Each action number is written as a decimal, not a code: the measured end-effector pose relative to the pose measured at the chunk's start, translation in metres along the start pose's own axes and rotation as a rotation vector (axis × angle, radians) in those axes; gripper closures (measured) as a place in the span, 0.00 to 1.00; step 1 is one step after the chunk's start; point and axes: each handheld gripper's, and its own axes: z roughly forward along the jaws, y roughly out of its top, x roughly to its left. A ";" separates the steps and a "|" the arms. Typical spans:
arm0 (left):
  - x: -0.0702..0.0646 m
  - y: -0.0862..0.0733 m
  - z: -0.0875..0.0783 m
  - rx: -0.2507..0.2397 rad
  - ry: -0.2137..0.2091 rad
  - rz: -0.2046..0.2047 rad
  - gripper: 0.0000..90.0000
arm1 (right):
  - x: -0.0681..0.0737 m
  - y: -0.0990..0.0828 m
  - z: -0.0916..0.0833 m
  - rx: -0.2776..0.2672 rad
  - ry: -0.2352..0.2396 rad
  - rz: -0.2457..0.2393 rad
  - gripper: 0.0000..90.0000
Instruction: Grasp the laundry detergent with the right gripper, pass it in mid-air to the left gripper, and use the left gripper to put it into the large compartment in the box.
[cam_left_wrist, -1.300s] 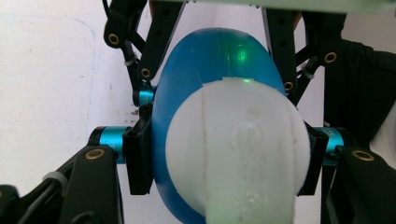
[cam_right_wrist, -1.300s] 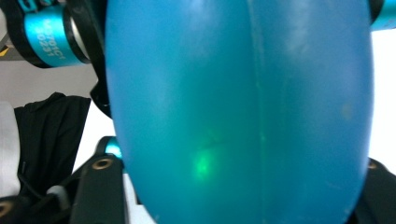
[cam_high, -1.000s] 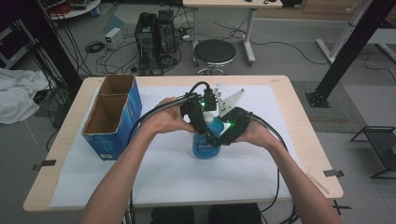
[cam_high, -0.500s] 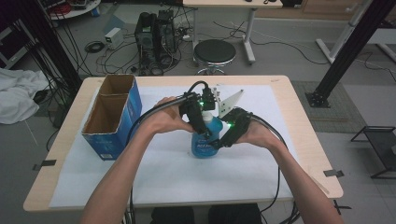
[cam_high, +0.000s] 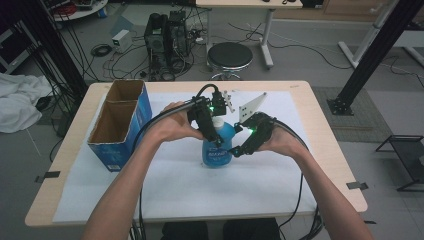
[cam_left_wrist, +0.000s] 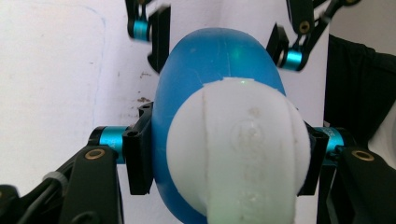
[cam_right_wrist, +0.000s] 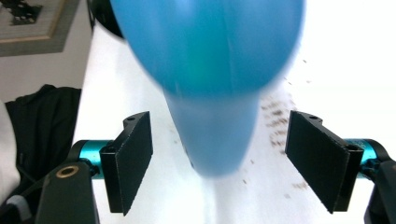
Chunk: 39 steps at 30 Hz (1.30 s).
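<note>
1. Blue plastic fills the middle of the scene: a blue bottle (cam_high: 217, 145) with a white cap (cam_left_wrist: 238, 154) stands upright on the white sheet (cam_high: 175, 185) covering the counter (cam_high: 330, 145), near its centre, between the person's two forearms.

2. The left gripper (cam_high: 209, 125) is clamped on the bottle's top; in the left gripper view its pads (cam_left_wrist: 138, 156) press both sides just where the cap meets the blue shoulder.

3. The right gripper (cam_high: 239, 148) now stands released at the bottle's lower right side. In the right gripper view its jaws are spread wide, with the blurred blue body between them and touching neither pad (cam_right_wrist: 133, 156).

4. Compared with half a second ago, the right gripper, then tight against the bottle's body, has drawn slightly out and down, while the left has stayed on the cap. That suggests the right hand is resetting its hold, probably to brace the body again while the left works the cap.

5. Farther left, an open blue cardboard box (cam_high: 120, 122) with two compartments sits well apart from the bottle.

6. Beyond the counter stand a round black stool (cam_high: 229, 55) and a tangle of cables (cam_high: 100, 50) on the floor.
</note>
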 end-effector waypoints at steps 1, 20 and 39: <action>0.000 0.000 -0.002 0.000 0.005 -0.005 0.42 | 0.000 -0.001 -0.003 0.009 -0.012 0.015 0.25; 0.019 -0.019 -0.080 -0.031 0.121 -0.159 0.42 | -0.011 -0.024 -0.025 0.258 -0.308 0.131 0.22; 0.037 -0.091 -0.181 -0.147 0.277 -0.539 0.43 | -0.023 -0.038 -0.036 0.291 -0.372 0.214 0.22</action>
